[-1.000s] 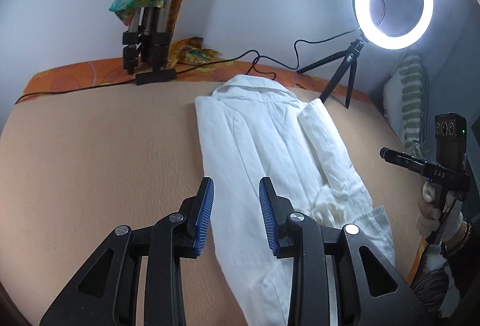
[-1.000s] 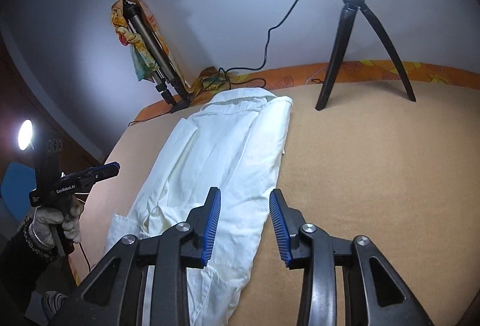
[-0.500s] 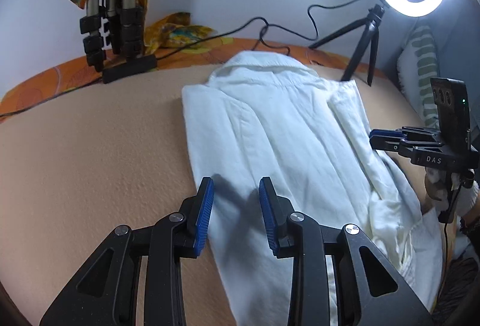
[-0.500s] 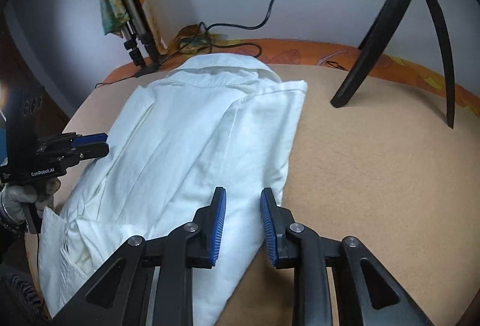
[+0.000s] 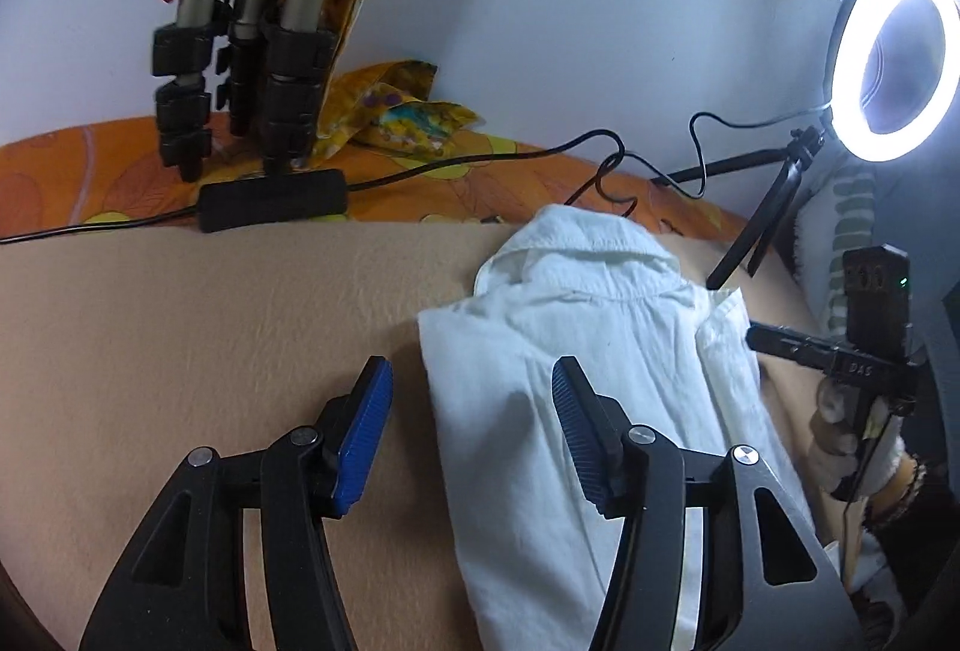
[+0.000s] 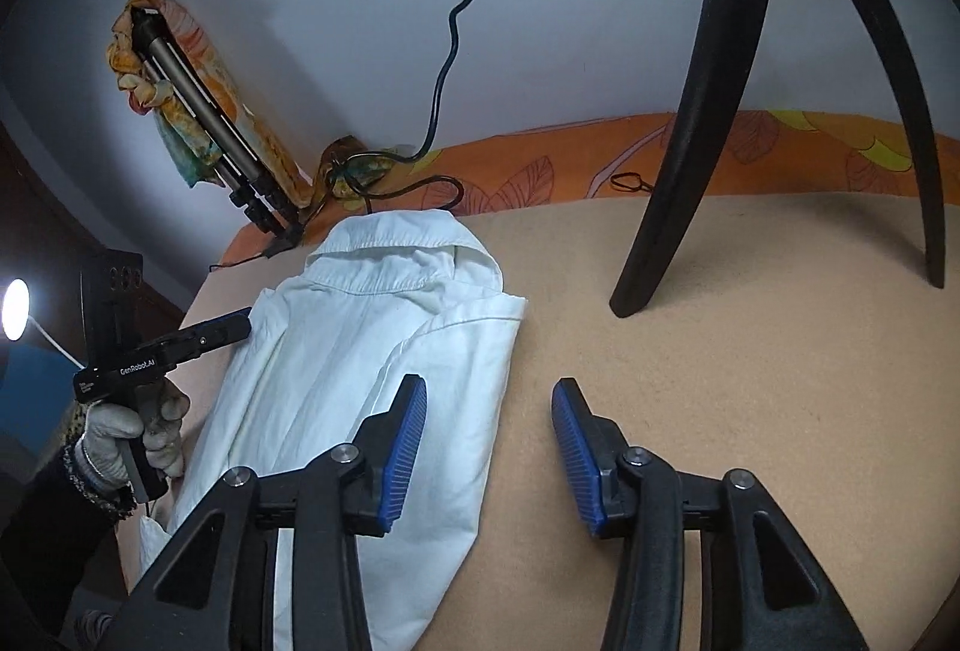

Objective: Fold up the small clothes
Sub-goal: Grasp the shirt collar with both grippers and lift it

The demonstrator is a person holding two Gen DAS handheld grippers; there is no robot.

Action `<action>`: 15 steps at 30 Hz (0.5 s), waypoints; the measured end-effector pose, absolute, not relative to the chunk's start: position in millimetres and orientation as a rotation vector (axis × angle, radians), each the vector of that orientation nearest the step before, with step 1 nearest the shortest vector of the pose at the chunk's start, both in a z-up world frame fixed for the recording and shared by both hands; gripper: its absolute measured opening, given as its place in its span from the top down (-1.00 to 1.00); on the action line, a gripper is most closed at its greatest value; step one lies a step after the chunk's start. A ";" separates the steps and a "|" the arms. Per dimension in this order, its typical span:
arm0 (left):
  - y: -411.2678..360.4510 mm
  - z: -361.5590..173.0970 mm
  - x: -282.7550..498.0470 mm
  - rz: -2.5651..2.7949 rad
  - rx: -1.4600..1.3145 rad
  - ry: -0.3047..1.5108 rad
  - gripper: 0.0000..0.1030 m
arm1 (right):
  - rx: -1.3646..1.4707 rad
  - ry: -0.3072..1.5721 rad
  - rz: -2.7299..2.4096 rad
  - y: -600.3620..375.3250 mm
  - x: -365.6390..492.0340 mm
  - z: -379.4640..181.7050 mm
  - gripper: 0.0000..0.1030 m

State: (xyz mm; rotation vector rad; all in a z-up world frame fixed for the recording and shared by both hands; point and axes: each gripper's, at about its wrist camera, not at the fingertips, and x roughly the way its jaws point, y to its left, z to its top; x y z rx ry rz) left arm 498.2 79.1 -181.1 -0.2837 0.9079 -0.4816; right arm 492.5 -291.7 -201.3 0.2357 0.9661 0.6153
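Both grippers poised over the long edges of a half-folded white shirt

The white shirt (image 5: 576,411) lies collar-far on the tan blanket (image 5: 180,339), its sides already turned in to a narrow strip. The left gripper (image 5: 471,438) straddles the strip's left edge and the right gripper (image 6: 489,447) its right edge — on both, the jaws have just been opening and stand released, pads clear of the cloth. The fabric looks light, soft and limp, likely to sag and slide open if lifted from one layer; pinching every layer at each folded edge, at matching spots, seems the safer hold — a judgement only.
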 end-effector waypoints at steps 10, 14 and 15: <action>71.7 -192.1 518.9 -0.557 -0.374 0.932 0.83 | 0.293 0.981 0.684 -280.4 512.3 -206.5 0.41; 74.8 -191.2 512.8 -0.572 -0.379 0.912 0.91 | 0.260 0.985 0.672 -273.6 511.7 -207.1 0.91; 76.8 -190.2 511.3 -0.573 -0.387 0.903 0.92 | 0.268 0.976 0.673 -275.4 510.9 -204.9 0.96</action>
